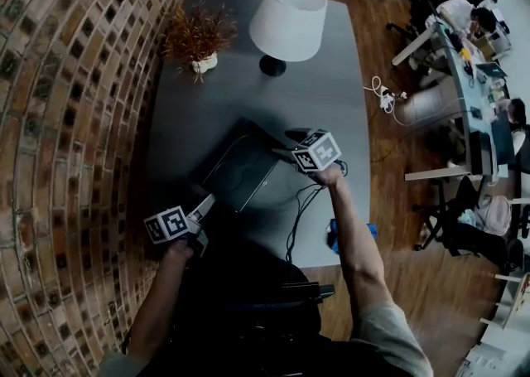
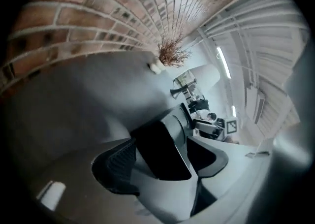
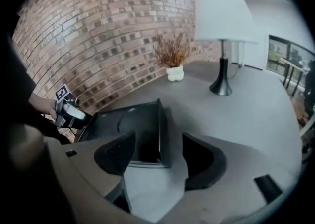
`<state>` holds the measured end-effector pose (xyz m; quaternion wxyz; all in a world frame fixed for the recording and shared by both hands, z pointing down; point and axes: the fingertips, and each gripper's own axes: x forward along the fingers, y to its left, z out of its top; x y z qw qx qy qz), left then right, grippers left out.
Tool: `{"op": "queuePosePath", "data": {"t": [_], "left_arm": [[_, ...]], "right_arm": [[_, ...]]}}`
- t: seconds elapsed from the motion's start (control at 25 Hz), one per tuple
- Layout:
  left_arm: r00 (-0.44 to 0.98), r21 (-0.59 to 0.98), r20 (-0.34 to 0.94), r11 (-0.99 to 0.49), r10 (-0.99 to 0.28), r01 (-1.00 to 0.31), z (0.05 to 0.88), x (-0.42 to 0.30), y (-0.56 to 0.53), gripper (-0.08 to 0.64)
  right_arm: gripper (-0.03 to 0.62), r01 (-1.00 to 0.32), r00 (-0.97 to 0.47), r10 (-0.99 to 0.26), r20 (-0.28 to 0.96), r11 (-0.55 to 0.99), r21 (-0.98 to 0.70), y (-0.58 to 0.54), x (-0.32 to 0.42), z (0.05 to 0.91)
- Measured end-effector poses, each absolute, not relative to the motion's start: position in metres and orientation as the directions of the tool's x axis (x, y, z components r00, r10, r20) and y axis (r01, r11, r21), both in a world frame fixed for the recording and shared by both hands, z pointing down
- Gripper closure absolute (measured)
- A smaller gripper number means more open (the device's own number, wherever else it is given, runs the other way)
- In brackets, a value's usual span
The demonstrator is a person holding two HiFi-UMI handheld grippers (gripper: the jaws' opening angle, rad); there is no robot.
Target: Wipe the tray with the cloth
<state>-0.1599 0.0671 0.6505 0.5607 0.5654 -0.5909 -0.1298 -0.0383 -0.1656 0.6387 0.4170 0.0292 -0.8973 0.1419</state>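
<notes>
Approaching the tray: both tongs were at the tray and neither held a cloth, so wiping had not begun. I judged the step to be settling on the tray or going for the cloth.
Tray: dark and shallow, flat on the grey tabletop, close to the brick wall on the left and nearer than the lamp.
Left tongs: apart, at the tray's near left corner. The corner stood between them, with a strip of tabletop showing beside the left pad, so I saw no pinch.
Right tongs: apart, at the tray's right corner. The upright rim stood between them, clear of both pads.
Cloth: seen in no view. A blue thing at the tabletop's near right edge, partly behind the right forearm, might have been it, but I could not tell.
Doing it well: one pair should close squarely on the rim, deep on the pads, to keep the tray flat. The other should take the cloth by a bunched fold, so a broad part meets the tray floor.
Risks: a light tray would likely slide or tip if pinched only at a corner, and the cable just right of it could snag.
</notes>
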Motion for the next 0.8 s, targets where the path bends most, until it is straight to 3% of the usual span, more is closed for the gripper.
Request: {"op": "queuePosePath", "data": {"t": [0.12,0.2,0.56,0.68,0.8], "left_arm": [[0.329,0.828,0.465,0.273,-0.822,-0.489,0.650,-0.134,0.053,0.235],[0.337,0.812,0.471,0.252,-0.815,-0.526,0.650,-0.132,0.041,0.222],[0.300,0.777,0.411,0.159,-0.861,-0.609,0.642,-0.195,-0.074,0.206],[0.359,0.766,0.406,0.099,-0.840,-0.636,0.641,-0.195,-0.086,0.207],[0.379,0.748,0.412,0.069,-0.829,-0.660,0.630,-0.191,-0.065,0.213]], "right_arm": [[0.351,-0.115,-0.628,0.247,0.738,0.908,-0.403,-0.146,-0.045,0.662],[0.364,-0.132,-0.637,0.270,0.722,0.885,-0.447,-0.143,-0.037,0.661],[0.325,-0.269,-0.707,0.191,0.681,0.818,-0.509,-0.117,0.016,0.656],[0.370,-0.311,-0.751,0.129,0.647,0.795,-0.520,-0.118,0.023,0.653],[0.370,-0.358,-0.785,0.059,0.617,0.770,-0.529,-0.129,0.021,0.647]]}}
